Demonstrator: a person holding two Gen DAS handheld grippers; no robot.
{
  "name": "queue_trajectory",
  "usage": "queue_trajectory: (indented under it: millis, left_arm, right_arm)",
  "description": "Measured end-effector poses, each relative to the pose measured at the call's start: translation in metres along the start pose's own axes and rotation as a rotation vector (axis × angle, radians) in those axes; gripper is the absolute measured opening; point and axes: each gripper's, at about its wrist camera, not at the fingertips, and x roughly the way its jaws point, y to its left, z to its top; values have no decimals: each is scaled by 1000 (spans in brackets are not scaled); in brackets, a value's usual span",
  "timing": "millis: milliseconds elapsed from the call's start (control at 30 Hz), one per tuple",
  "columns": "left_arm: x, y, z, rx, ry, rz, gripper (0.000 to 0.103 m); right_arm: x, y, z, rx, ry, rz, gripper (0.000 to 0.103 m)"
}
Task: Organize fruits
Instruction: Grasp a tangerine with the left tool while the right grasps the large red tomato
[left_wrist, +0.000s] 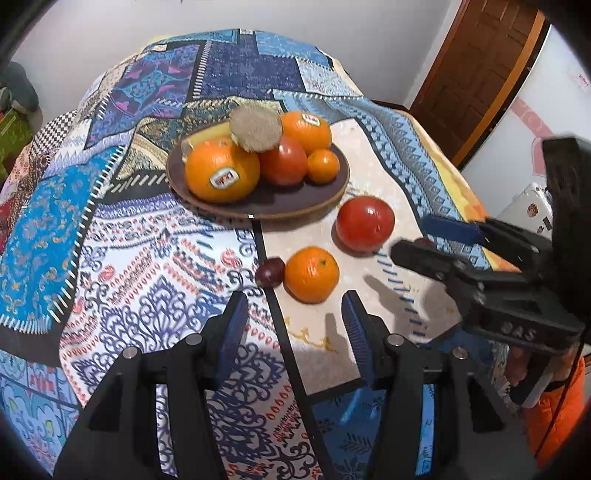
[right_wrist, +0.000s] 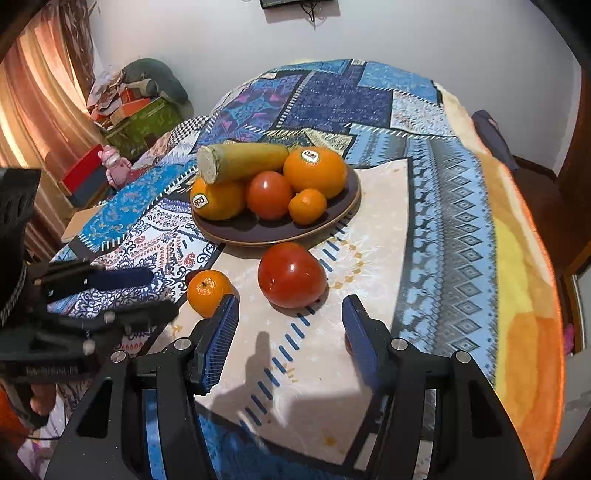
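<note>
A brown plate (left_wrist: 295, 206) (right_wrist: 343, 214) holds two large oranges, a tomato, a small mandarin and a yellow cut-ended fruit. On the cloth in front of it lie a red tomato (left_wrist: 365, 223) (right_wrist: 291, 275), a mandarin (left_wrist: 311, 274) (right_wrist: 207, 291) and a small dark fruit (left_wrist: 270, 272). My left gripper (left_wrist: 295, 317) is open and empty, just short of the mandarin; it also shows in the right wrist view (right_wrist: 155, 291). My right gripper (right_wrist: 290, 319) is open and empty, just short of the tomato; it also shows in the left wrist view (left_wrist: 413, 236).
The table carries a blue patchwork cloth (left_wrist: 147, 229) with an orange blanket at its right edge (right_wrist: 524, 295). Boxes and clutter (right_wrist: 136, 110) stand by the wall at left. A wooden door (left_wrist: 472, 77) is at the right.
</note>
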Motion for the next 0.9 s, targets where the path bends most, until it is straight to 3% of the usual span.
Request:
queue_trajectory:
  millis: [133,333,500,800,900]
  left_arm:
    - [7,-2,-3,6,19,-9,40]
    - [17,-1,-1,-12,43,-46,30]
    - [22,-3,5,-15,51,-54,29]
    - [33,-12,16,-8,66,-1,30]
    - [40,-14,20,-15,80,13,35]
  right_arm:
    - [16,1,4,-3,22,-1,55]
    - [35,3,3,-2,56,-3,55]
    - [34,4,2,-16,50,-18,47]
    - [10,-5,-6,5,19,-15,46]
    - [-4,-9,-8,19,-7,2,39]
